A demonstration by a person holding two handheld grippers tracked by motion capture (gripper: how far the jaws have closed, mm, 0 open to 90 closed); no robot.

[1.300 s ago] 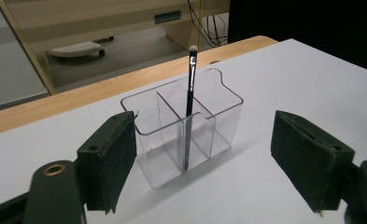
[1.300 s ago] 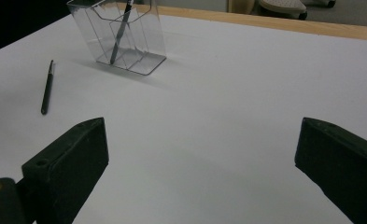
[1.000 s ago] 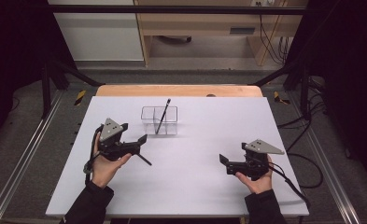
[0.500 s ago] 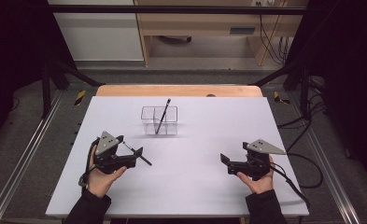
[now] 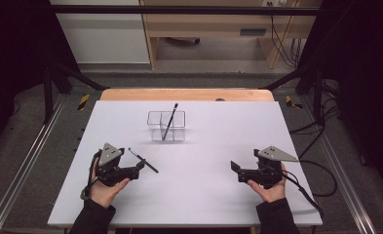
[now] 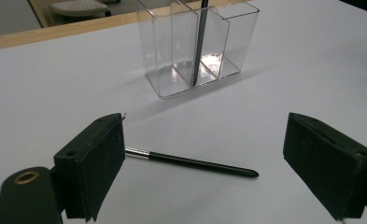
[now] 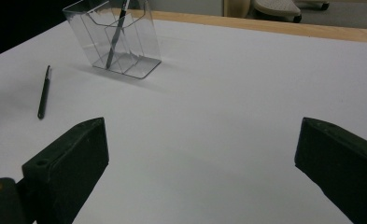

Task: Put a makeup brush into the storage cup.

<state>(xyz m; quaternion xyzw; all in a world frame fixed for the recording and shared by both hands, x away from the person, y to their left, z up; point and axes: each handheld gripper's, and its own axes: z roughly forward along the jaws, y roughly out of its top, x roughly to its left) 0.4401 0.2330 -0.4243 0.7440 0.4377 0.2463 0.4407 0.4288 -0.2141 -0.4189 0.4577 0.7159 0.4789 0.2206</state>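
A clear three-compartment holder (image 5: 166,126) stands at the table's middle back, with a black pen (image 5: 169,121) leaning upright in its middle compartment (image 6: 197,46). A second black pen (image 5: 143,161) lies flat on the white table (image 5: 203,195). My left gripper (image 5: 139,166) rests low at the near left, just behind that pen. In the left gripper view the pen (image 6: 193,162) lies on the table between the wide jaws, untouched. The left gripper (image 6: 204,140) is open and its jaws have just been opening. My right gripper (image 5: 235,168) is open and empty (image 7: 202,135) at the near right.
The right gripper view has the holder (image 7: 116,39) far left and the lying pen (image 7: 43,93) beyond its left jaw. A wooden strip (image 5: 186,94) edges the table's far side. Cables (image 5: 315,180) trail off to the right.
My left gripper has drawn back toward the near left edge and sunk lower. The loose pen stays on the table in front of its tips. The right gripper has not moved.
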